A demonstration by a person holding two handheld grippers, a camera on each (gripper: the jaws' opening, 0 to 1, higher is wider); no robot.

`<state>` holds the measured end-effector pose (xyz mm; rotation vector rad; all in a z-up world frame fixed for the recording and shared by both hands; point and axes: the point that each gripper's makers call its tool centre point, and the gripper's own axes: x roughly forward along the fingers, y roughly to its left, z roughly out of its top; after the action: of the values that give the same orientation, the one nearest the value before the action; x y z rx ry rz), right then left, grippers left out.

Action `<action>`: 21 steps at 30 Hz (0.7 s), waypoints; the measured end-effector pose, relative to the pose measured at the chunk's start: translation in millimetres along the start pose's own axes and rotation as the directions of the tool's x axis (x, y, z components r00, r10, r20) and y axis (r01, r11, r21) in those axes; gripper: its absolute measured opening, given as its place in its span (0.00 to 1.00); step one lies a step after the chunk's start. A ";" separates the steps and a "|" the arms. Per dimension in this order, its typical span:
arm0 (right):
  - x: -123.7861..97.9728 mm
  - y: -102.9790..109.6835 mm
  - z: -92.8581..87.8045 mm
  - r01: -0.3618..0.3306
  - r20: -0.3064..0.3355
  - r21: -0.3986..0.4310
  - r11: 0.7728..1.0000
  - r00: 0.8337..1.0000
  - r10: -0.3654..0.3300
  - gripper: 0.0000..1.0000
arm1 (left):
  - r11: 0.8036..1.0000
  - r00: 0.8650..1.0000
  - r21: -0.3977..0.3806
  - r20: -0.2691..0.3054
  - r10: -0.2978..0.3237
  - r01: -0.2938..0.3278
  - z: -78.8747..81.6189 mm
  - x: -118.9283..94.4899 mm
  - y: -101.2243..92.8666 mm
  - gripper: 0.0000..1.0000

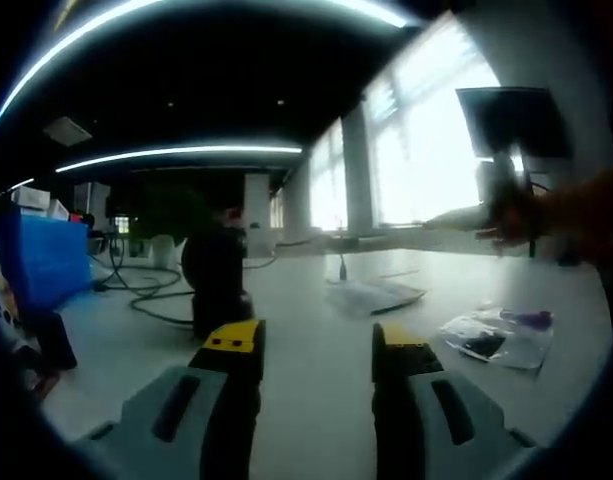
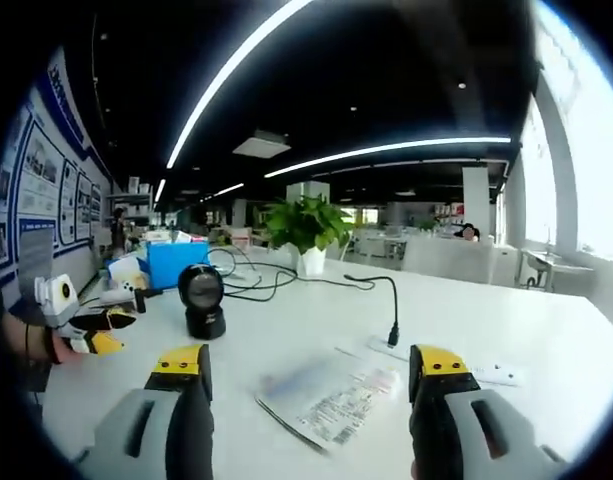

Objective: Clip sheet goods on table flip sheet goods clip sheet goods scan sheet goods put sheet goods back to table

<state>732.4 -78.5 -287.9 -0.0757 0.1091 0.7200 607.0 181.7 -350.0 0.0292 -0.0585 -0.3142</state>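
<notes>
Low in the right gripper view, my right gripper (image 2: 304,372) stands released, its 2 yellow-tipped jaws spread wide with nothing between them. Lying flat on the white table (image 2: 546,340) in the gap between those jaws, lower centre of the frame, is a sheet goods packet (image 2: 324,397) with printed text on its face. Left of centre I see a black scanner (image 2: 202,298) upright on the table, and behind it a potted plant (image 2: 306,235) in a white pot. A black cable (image 2: 386,300) rises right of centre. At the left edge the other gripper (image 2: 81,325) comes in, held in a hand.

Across the bottom of the left gripper view, my left gripper (image 1: 316,352) is also released, jaws apart and holding nothing. The scanner (image 1: 214,280) sits just beyond its left jaw. A flat packet (image 1: 374,295) lies at centre, and a clear bag (image 1: 498,335) with dark contents lies at lower right. A blue box (image 1: 41,258) stands at the left.
</notes>
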 end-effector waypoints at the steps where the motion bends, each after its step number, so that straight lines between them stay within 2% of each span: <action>1: -4.2 -1.8 1.1 0.004 0.002 -0.001 1.000 1.000 -0.004 0.75 | 1.000 1.000 0.000 0.002 0.000 0.000 0.3 0.1 0.2 0.35; 9: -38.1 -10.4 11.2 0.027 0.049 -0.008 1.000 0.998 -0.026 0.75 | 1.000 1.000 0.012 -0.002 -0.004 0.004 0.2 0.3 -1.6 0.35; 14: -53.8 -8.4 4.2 0.052 0.059 -0.020 0.998 0.997 -0.051 0.75 | 0.997 0.999 0.067 0.012 -0.046 0.045 5.0 -2.2 -17.9 0.35; 16: -60.7 -4.8 0.6 0.054 0.056 -0.028 0.998 0.997 -0.052 0.75 | 0.996 0.999 0.075 0.014 -0.053 0.051 5.5 -1.2 -17.6 0.35; 21: -81.7 -1.6 -1.4 0.072 0.087 0.003 0.997 0.994 -0.072 0.74 | 0.997 0.997 0.041 0.019 -0.069 0.068 6.5 -1.7 -17.6 0.35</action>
<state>672.3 -133.3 -279.0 -0.0484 0.0229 0.6504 599.5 165.3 -344.3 0.0683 -0.0847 -0.3821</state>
